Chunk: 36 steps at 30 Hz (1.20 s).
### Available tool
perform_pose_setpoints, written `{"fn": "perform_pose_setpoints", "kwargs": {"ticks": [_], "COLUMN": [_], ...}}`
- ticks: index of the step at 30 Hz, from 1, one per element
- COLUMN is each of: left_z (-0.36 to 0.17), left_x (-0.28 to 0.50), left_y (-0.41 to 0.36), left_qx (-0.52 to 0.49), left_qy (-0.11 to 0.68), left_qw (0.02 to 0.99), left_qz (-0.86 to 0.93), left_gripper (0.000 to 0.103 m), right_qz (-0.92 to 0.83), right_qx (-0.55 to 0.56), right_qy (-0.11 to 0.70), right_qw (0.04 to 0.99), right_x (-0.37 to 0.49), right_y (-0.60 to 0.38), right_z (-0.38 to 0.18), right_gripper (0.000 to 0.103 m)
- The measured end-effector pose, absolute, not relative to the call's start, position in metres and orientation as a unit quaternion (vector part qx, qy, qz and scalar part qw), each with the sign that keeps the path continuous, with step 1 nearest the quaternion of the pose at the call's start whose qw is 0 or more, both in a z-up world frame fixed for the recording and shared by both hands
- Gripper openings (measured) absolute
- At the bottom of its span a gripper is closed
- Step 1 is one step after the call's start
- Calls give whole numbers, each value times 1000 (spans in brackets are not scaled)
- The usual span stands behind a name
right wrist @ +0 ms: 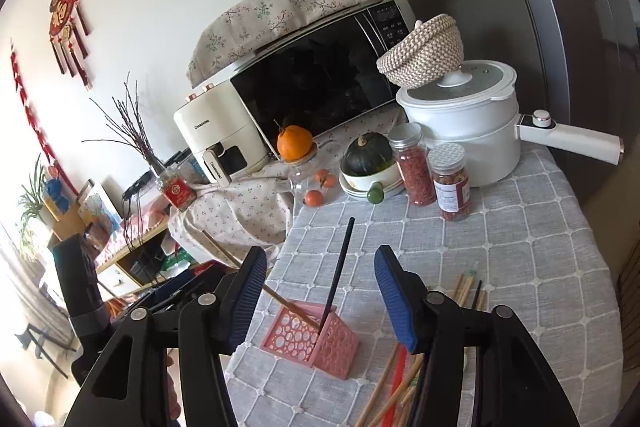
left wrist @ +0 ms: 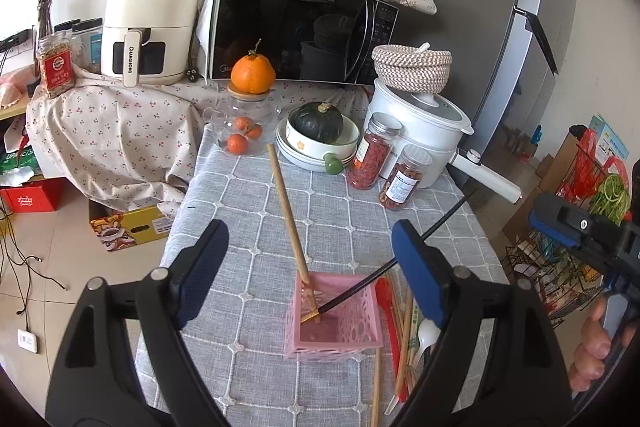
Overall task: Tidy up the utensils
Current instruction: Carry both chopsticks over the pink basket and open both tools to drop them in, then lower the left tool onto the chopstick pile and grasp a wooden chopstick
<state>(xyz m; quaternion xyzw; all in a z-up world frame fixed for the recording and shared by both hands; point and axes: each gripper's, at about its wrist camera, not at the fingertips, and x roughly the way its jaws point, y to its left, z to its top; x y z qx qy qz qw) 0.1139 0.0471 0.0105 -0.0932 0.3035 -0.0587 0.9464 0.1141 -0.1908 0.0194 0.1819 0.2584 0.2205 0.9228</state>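
Both tongs, left (left wrist: 308,267) and right (right wrist: 320,291), gape empty above the pink basket (right wrist: 310,343). Loose chopsticks (right wrist: 394,387) lie at the right tongs' five o'clock, long axes running twelve-to-six, nearer the right hand.

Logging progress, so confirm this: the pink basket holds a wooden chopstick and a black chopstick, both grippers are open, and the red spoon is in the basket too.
One thing is wrong: the red spoon is not in the pink basket. The left wrist view shows it on the tablecloth beside the basket, among loose utensils. The wooden chopstick and black chopstick do stand in the basket, and the left gripper and right gripper are open.
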Motion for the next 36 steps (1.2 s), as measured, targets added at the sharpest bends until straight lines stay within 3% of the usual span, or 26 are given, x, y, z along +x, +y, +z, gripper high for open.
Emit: {"fn": "perform_pose_setpoints", "kwargs": {"ticks": [3, 10, 25, 27, 32, 36], "left_z": [10, -7, -34, -38, -64, -88], "left_x": [109, 103, 84, 89, 121, 150], "left_y": [42, 24, -78, -94, -131, -155], "left_qx": [-86, -72, 51, 66, 89, 108], "left_qy": [312, 370, 438, 446, 489, 507], "left_qw": [944, 920, 874, 867, 840, 833], "left_qz": [-67, -108, -205, -213, -217, -192], "left_gripper": [95, 96, 95, 91, 56, 35], "right_qz": [214, 190, 62, 53, 30, 25], "right_qx": [167, 140, 118, 134, 147, 159], "right_qy": [253, 275, 400, 413, 432, 439], "right_qw": [928, 932, 907, 899, 889, 884], "right_x": [107, 98, 105, 109, 112, 108], "right_y": [-201, -224, -290, -303, -327, -343], "right_z": [20, 5, -49, -56, -69, -74], "right_gripper": [71, 81, 85, 85, 85, 85]}}
